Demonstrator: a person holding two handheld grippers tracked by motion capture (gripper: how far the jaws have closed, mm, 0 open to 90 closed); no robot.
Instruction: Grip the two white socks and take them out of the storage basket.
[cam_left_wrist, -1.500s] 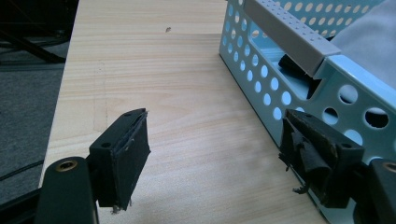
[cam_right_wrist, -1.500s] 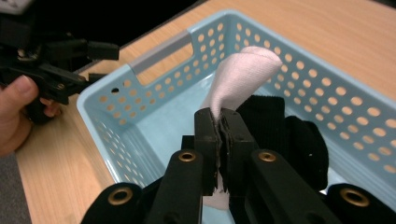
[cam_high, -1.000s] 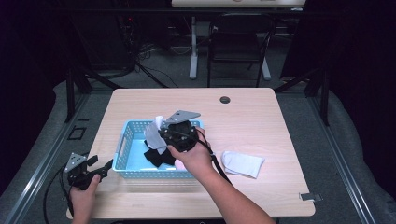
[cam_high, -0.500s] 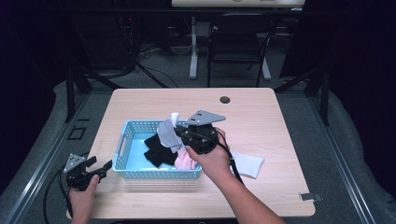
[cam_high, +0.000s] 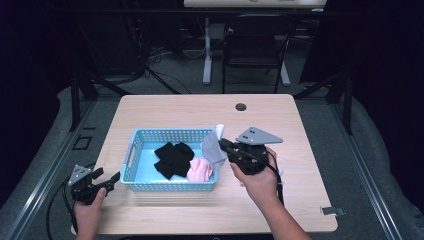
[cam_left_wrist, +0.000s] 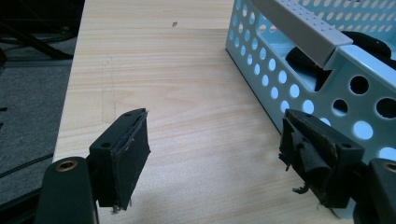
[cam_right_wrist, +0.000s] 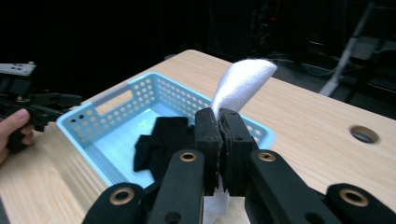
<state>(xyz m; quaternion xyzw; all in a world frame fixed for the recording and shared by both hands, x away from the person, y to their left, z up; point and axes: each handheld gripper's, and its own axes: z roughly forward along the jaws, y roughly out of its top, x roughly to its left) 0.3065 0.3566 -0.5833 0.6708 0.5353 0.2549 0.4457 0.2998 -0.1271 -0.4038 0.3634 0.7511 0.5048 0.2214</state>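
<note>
Right gripper (cam_high: 223, 145) — jaws clamped on a white sock (cam_high: 214, 146) — has carried it from mid-basket to the blue basket (cam_high: 142, 138)'s right rim, so it's coming out. Left gripper (cam_left_wrist: 215, 154) rests wide apart, empty, beside the basket.

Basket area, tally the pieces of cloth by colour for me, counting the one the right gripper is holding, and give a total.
Black: 1 pile lying in the basket; I cannot tell how many pieces are in it.
Pink: 1, in the basket beside the black pile.
White: 1, clamped in the right gripper at the basket's right end.
Total: 3 colour groups, at least 3 pieces.
</note>
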